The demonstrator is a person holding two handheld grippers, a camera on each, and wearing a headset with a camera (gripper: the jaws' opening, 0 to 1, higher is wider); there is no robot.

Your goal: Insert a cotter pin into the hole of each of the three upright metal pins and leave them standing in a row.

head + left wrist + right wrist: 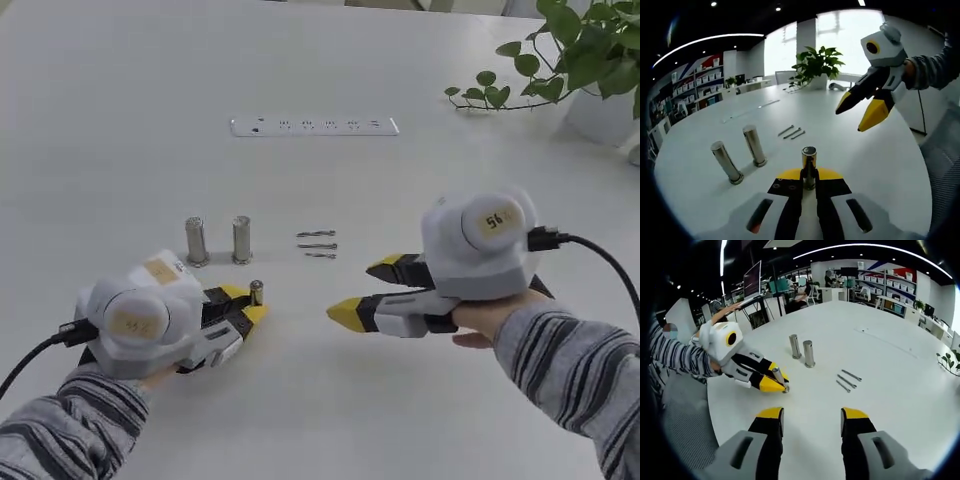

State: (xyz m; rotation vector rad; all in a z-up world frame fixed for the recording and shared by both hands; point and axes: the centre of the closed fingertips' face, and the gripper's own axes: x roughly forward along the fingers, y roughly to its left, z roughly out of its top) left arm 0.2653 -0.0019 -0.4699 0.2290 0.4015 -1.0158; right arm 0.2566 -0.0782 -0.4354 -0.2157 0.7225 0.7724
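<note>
Counting three metal pins [241, 238]: two standing side by side, one clenched upright in left gripper [255, 305]; three cotter pins [318, 244] lying loose; right gripper [353, 290] spread, empty (label [497, 221] reading "56").

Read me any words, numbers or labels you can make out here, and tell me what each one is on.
"56", faint and uncertain: round pale yellow sticker on the right gripper, on its grey body.
Too blurred to read: two pale yellow stickers on the left gripper, which grips a short metal pin.
Too small to read: markings on the long white power strip.
</note>
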